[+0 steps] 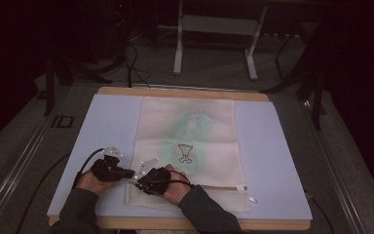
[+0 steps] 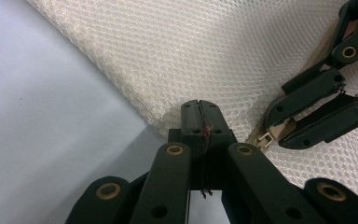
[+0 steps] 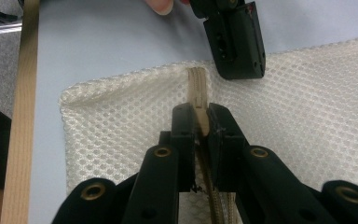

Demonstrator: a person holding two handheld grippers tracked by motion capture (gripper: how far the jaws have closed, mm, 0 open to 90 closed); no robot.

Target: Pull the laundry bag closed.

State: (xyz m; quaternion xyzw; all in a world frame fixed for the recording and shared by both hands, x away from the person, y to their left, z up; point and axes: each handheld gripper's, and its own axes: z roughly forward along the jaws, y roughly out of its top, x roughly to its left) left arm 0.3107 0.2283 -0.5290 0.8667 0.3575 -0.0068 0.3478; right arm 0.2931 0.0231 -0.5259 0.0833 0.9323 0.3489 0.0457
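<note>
The mesh laundry bag (image 1: 190, 146) lay flat on the blue mat (image 1: 107, 126), stretching away from both claws at its near left corner. The left gripper (image 2: 199, 112) was clamped shut on the bag's mesh edge. Just beside it, the right gripper (image 3: 199, 116) pinched the beige zipper (image 3: 197, 88) between closed jaws.

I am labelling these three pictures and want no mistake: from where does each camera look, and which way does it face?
High view: above the person's side, looking forward and down on the table; both forearms and hands show.
Left gripper view: rides on the left gripper, looking along its shut jaws at the mesh bag edge.
Right gripper view: rides on the right gripper, looking along jaws shut on the zipper; a fingertip shows at top.
Shared: the gripper views both show the mesh bag and each other's gripper.
</note>
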